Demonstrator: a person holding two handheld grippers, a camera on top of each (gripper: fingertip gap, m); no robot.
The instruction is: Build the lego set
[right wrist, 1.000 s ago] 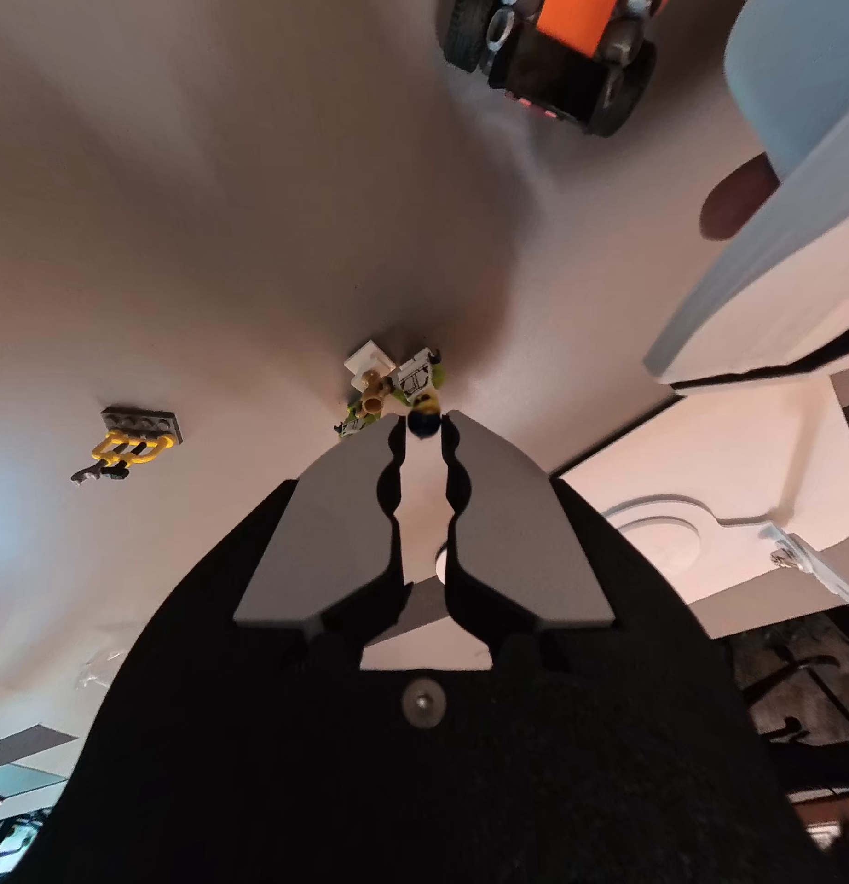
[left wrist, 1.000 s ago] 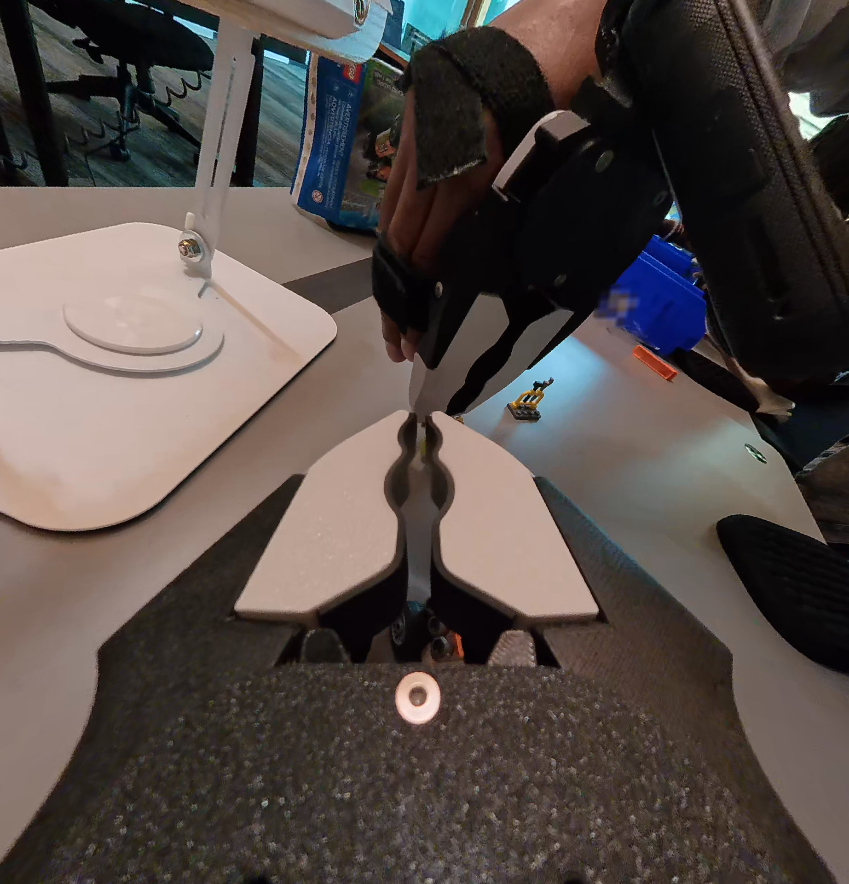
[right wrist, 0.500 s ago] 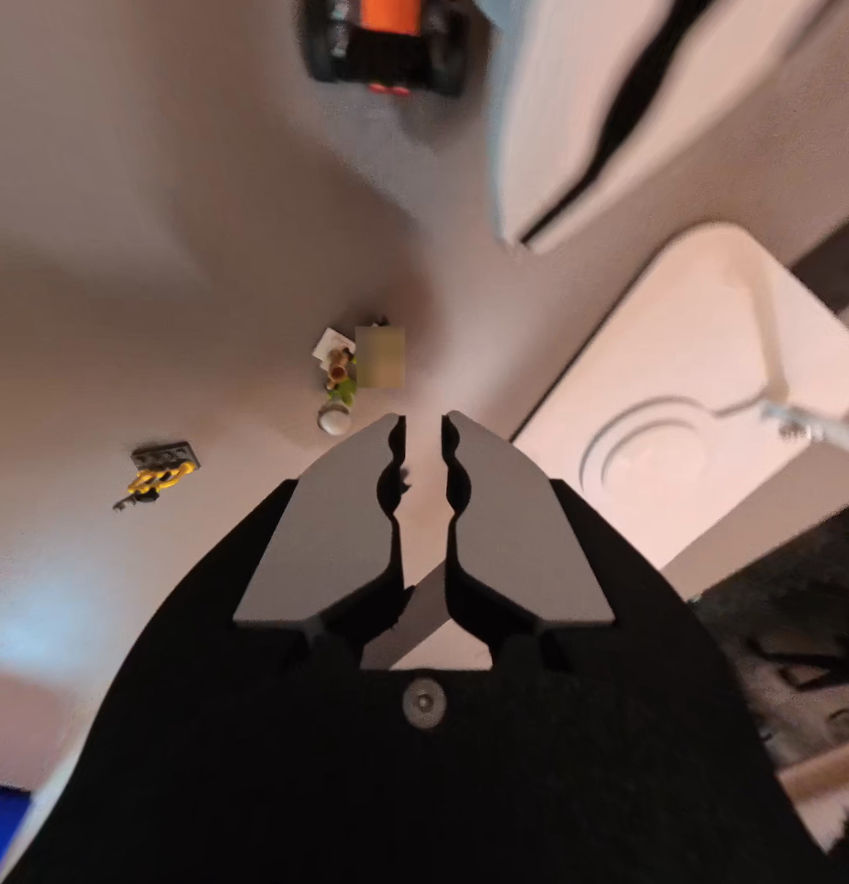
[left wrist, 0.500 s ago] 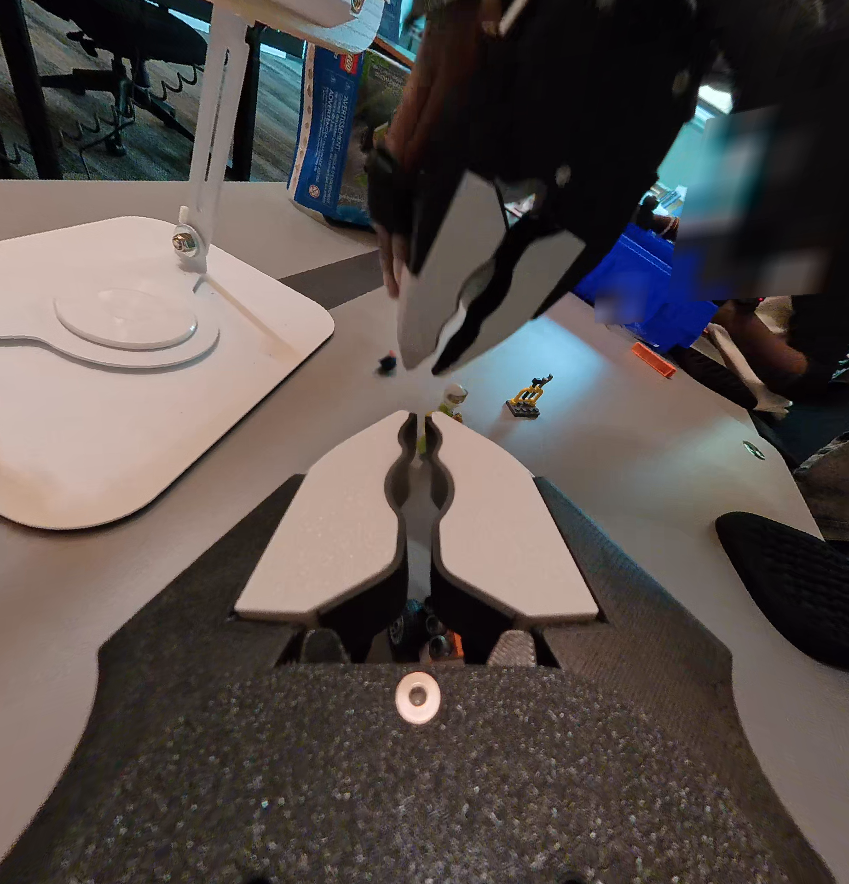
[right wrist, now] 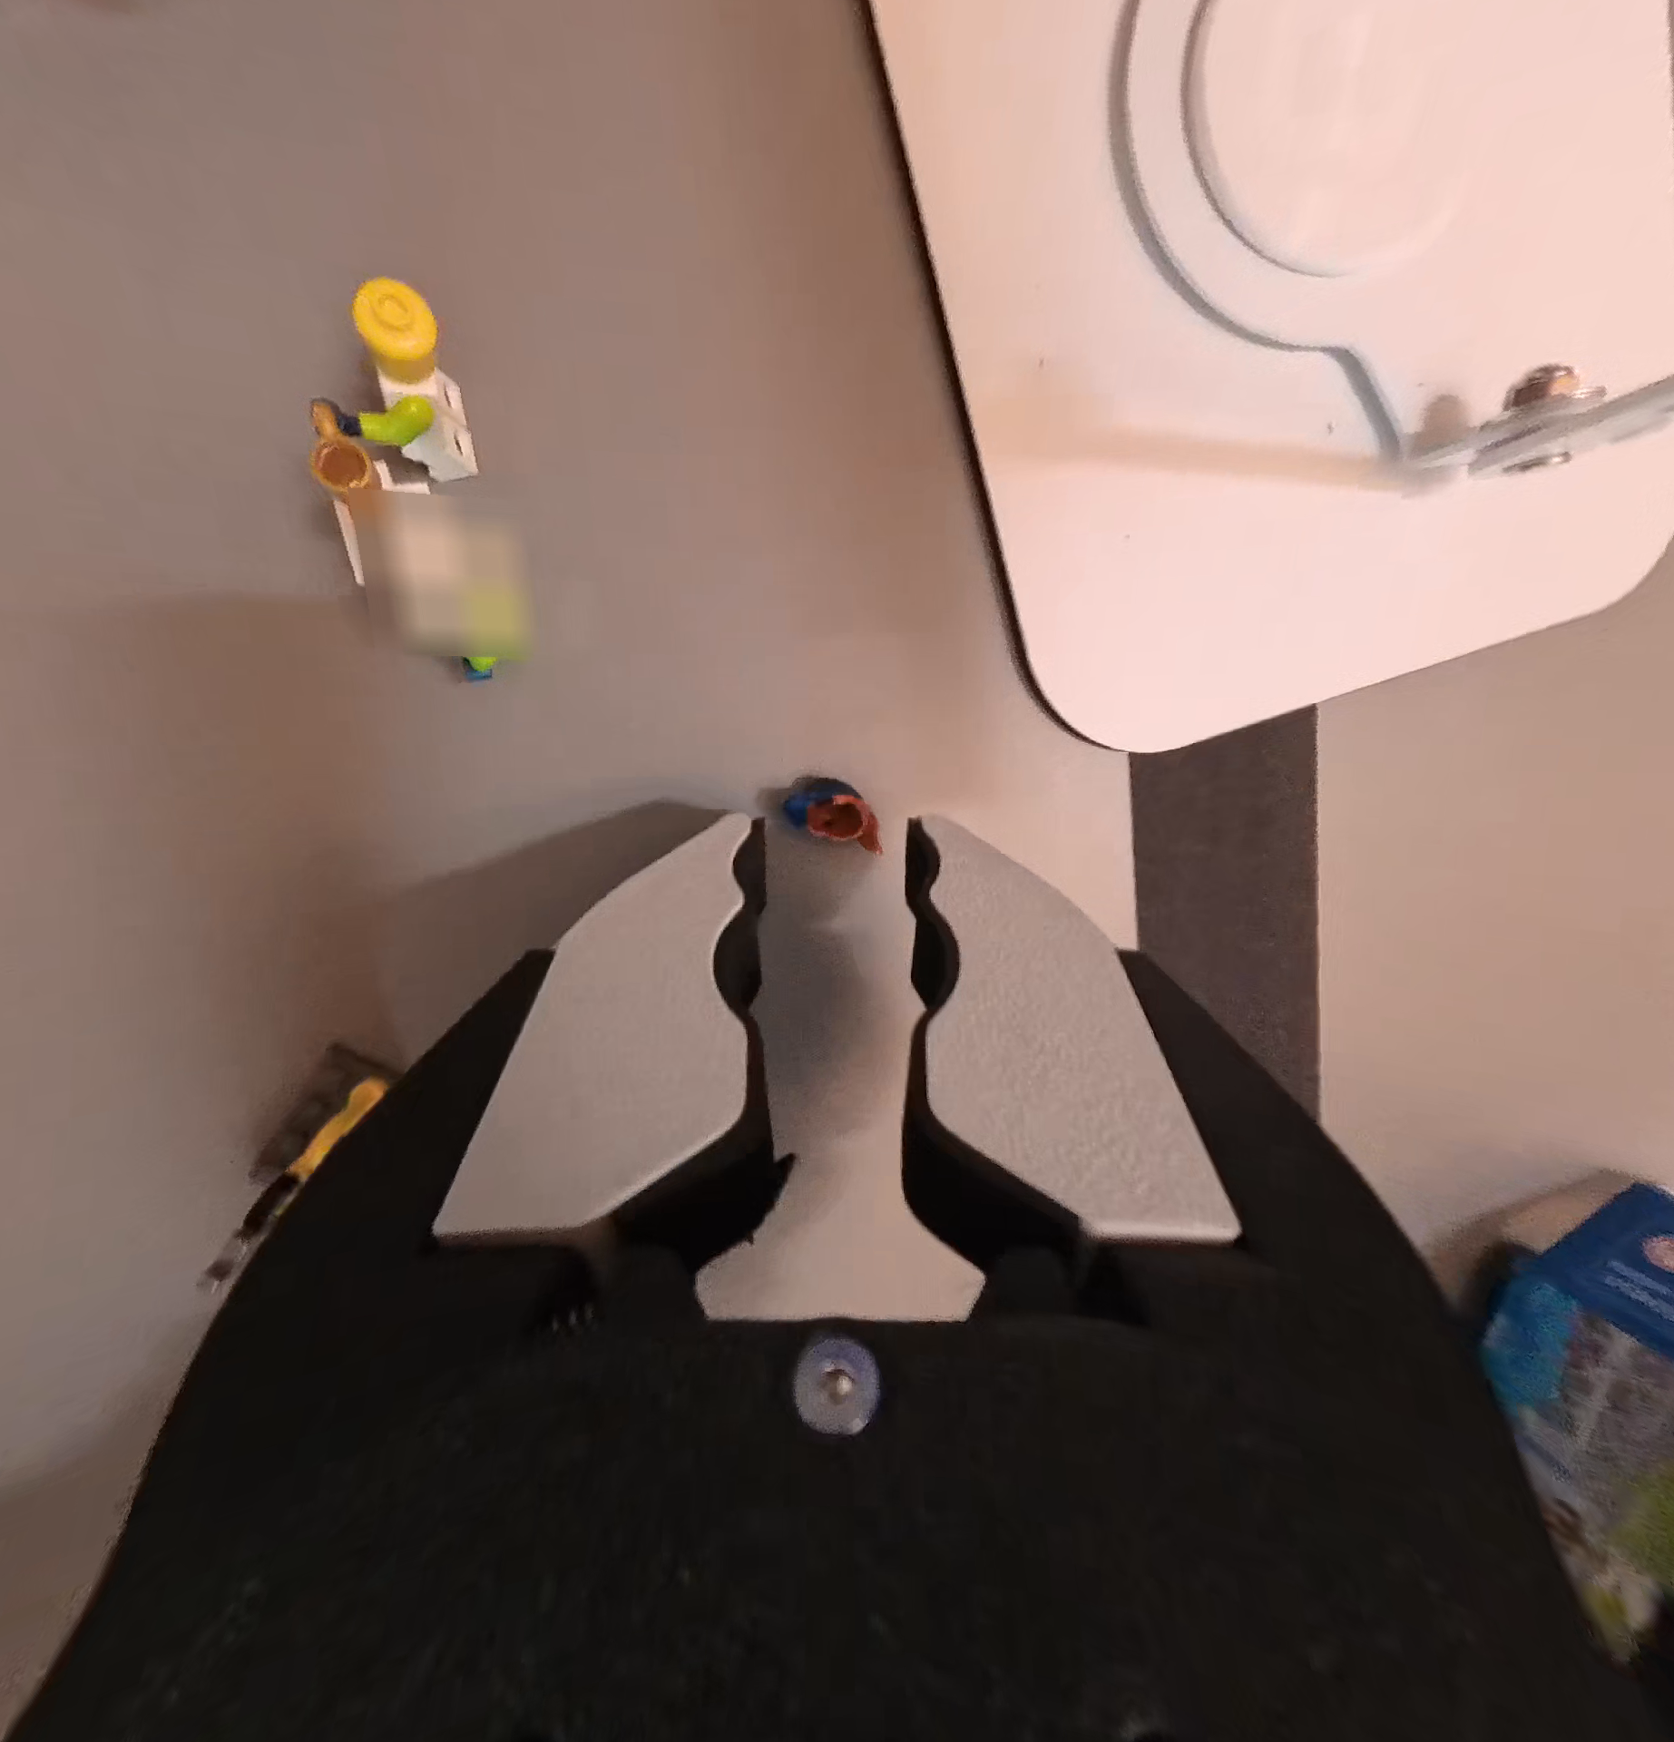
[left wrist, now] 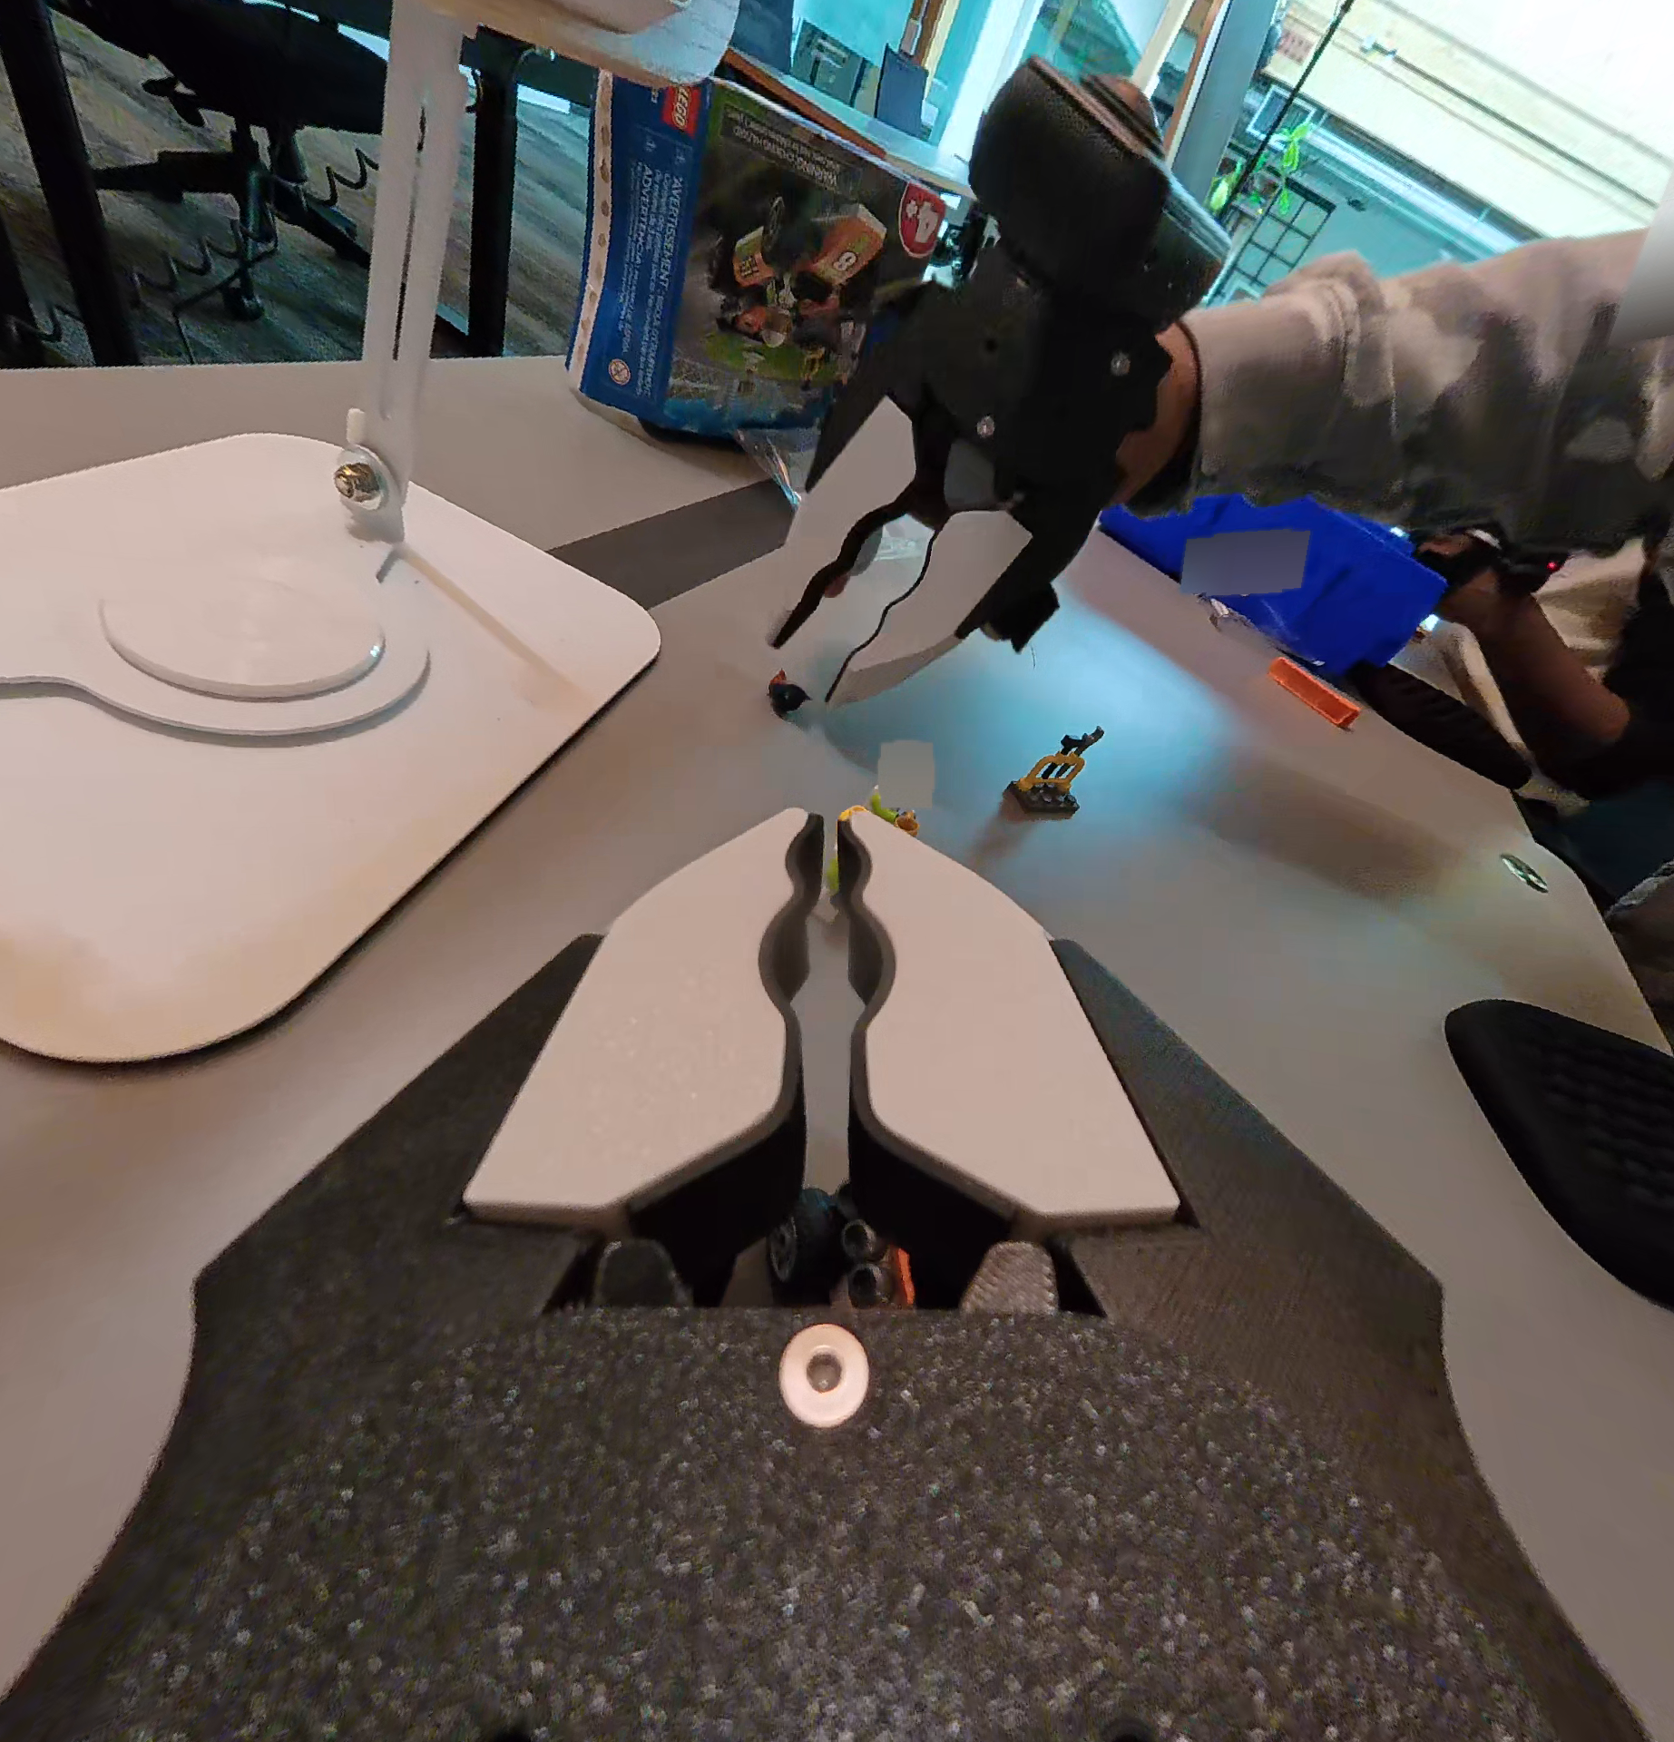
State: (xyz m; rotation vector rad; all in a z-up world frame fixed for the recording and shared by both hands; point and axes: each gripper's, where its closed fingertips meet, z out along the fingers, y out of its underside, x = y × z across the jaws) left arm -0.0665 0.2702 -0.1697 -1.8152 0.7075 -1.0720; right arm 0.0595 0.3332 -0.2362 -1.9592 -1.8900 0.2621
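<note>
A: Task piece? Small blue and reddish-brown lego headpiece [right wrist: 833, 818], lying on the grey table [left wrist: 1191, 943], just off the near right corner of the flat white lamp base [right wrist: 1379, 471]

B: Right gripper [right wrist: 833, 824] over it, tips down at the table, jaws spread, one fingertip either side of the piece. Nothing grasped. Contact with the piece: cannot tell

A: From the left wrist view the headpiece [left wrist: 790, 696] sits right at that gripper's [left wrist: 804, 671] tips. A person's grey sleeve [left wrist: 1379, 377] runs off right behind it

B: Left gripper [left wrist: 828, 834]: jaws drawn nearly together, thin slit only, nothing seen clamped. Lime and white show through the slit, from the lego minifigure [left wrist: 887, 813] just beyond the tips

A: The minifigure [right wrist: 409, 415] has a bare yellow head, white body, lime arm and a brown cup in its hand; it sits left of the headpiece, apart from it. Part is under a blur patch

B: A yellow and dark grey lego assembly [left wrist: 1050, 778] is right of the figure. A small wheeled lego build, black and orange [left wrist: 833, 1254], shows under the left gripper's body

A: Far side: printed blue lego box [left wrist: 748, 273]. Far right: blue plastic bin [left wrist: 1285, 584], with an orange bar [left wrist: 1314, 693] just in front
</note>
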